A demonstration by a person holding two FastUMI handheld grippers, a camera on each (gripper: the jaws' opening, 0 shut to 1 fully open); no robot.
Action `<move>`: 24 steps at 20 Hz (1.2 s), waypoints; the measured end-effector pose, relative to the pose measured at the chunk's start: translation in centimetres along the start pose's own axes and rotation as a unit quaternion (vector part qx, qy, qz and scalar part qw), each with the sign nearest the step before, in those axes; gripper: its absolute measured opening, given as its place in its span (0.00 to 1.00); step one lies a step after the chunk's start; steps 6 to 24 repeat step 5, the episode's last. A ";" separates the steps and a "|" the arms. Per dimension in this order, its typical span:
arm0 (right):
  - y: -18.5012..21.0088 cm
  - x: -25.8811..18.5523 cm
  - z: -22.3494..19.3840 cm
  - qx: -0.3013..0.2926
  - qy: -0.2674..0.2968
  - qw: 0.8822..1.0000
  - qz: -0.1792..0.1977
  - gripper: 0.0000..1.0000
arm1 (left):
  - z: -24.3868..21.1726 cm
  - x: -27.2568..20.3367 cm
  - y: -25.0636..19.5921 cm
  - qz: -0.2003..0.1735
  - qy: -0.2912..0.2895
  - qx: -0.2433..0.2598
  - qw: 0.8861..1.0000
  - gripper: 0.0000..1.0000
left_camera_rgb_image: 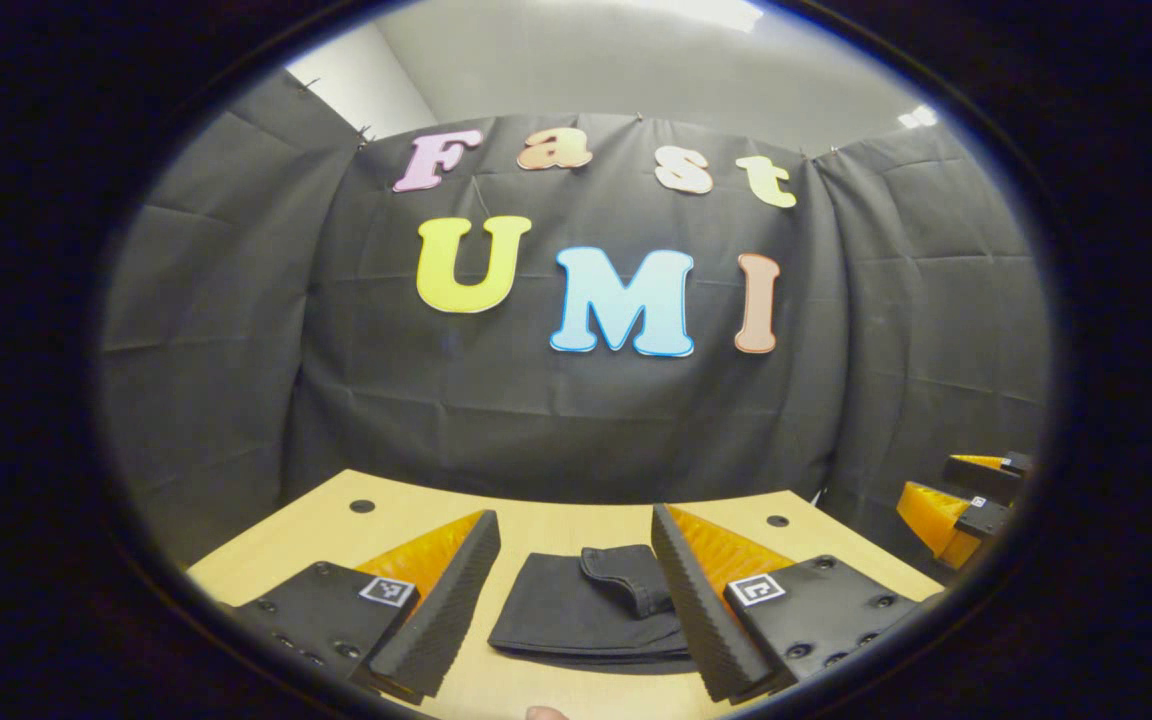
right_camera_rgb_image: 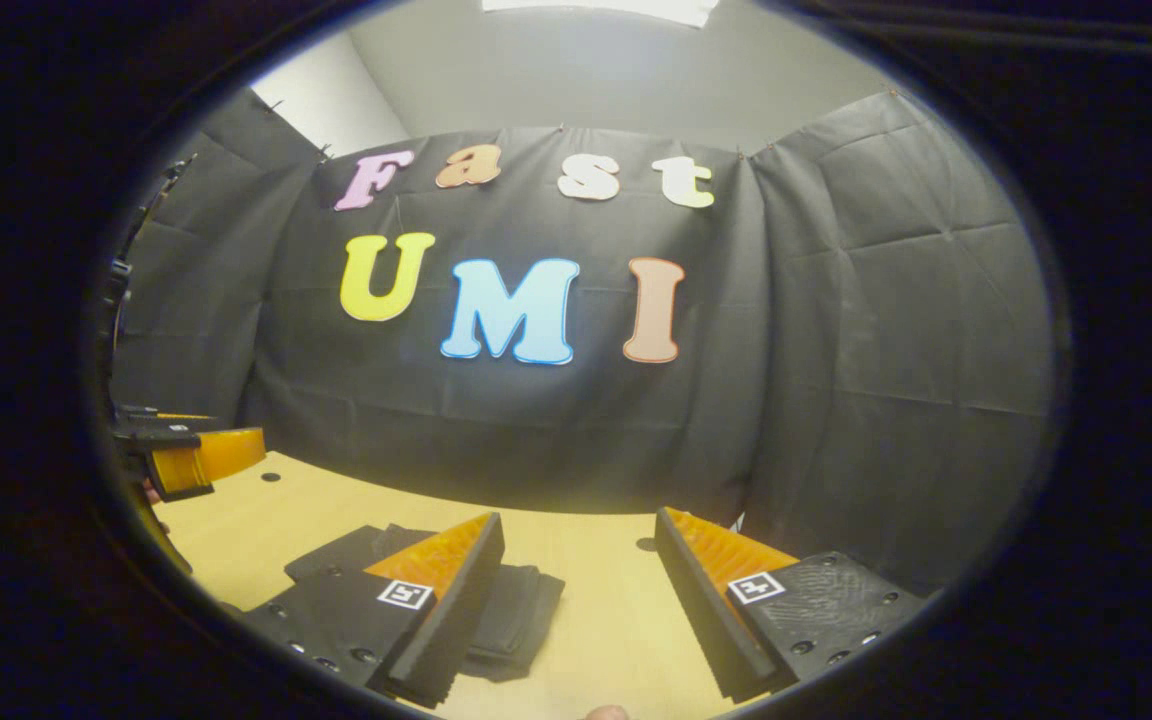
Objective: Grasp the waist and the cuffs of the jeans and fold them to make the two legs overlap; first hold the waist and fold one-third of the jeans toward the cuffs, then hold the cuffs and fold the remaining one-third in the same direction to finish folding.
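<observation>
Folded jeans (left_camera_rgb_image: 591, 610) on table (left_camera_rgb_image: 536, 525).

My jaws stood wide apart above the tabletop (right_camera_rgb_image: 596, 610), holding nothing, with bare wood between them. The jeans (right_camera_rgb_image: 521, 610) lay folded into a dark, layered stack on the tabletop, partly hidden behind my left finger (right_camera_rgb_image: 456, 600); part of the stack showed to that finger's left as well. My right finger (right_camera_rgb_image: 706, 600) was well clear of the cloth. The other gripper (right_camera_rgb_image: 186, 455) hung at the far left edge of my view, off the jeans; how its jaws stood I could not tell.
</observation>
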State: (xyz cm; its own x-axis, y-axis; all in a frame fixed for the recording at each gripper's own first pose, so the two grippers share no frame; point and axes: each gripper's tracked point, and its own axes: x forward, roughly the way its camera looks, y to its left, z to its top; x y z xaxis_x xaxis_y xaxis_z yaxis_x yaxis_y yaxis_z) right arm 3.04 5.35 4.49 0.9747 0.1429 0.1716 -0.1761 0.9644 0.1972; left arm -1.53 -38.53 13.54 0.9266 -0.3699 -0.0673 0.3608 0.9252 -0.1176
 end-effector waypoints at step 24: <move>0.4 -0.3 1.1 0.005 -0.010 1.000 -0.001 0.94 | 0.4 0.1 0.7 0.004 -0.007 0.001 1.000 0.98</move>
